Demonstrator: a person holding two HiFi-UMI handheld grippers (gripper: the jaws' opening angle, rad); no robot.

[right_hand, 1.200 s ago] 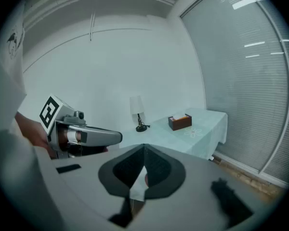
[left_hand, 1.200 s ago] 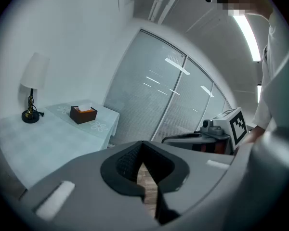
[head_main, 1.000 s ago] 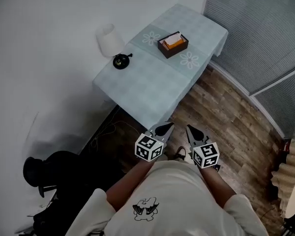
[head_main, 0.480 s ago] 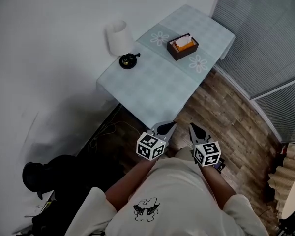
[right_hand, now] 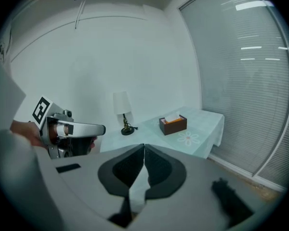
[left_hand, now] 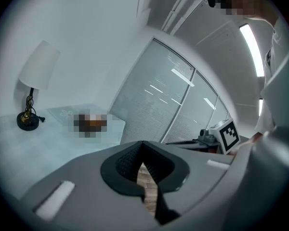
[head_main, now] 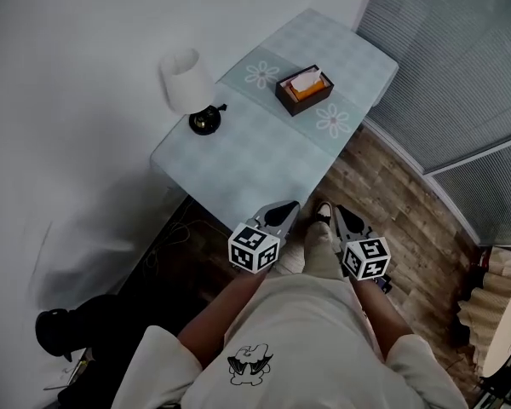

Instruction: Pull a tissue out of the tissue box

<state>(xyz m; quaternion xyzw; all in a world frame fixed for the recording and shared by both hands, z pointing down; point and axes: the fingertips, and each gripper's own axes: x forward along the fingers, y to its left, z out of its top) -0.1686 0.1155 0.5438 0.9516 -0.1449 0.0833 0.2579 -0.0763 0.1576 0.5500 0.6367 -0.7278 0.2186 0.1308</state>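
Observation:
A dark brown tissue box with a white tissue standing out of its top sits toward the far end of the table, which is covered in a pale checked cloth. Both grippers hang over the floor just short of the table's near edge, far from the box. My left gripper is shut with nothing in it, and my right gripper is shut and empty too. The right gripper view shows the tissue box ahead beyond the closed right gripper. In the left gripper view, past the left gripper, the box is a blurred patch.
A white-shaded lamp on a dark base stands at the table's left side. Window blinds run along the right. Wood floor lies right of the table. A dark object sits on the floor at lower left. The person's leg shows between the grippers.
Both grippers have moved forward toward the table's near edge. A leg has stepped into view between them. Both stay shut.

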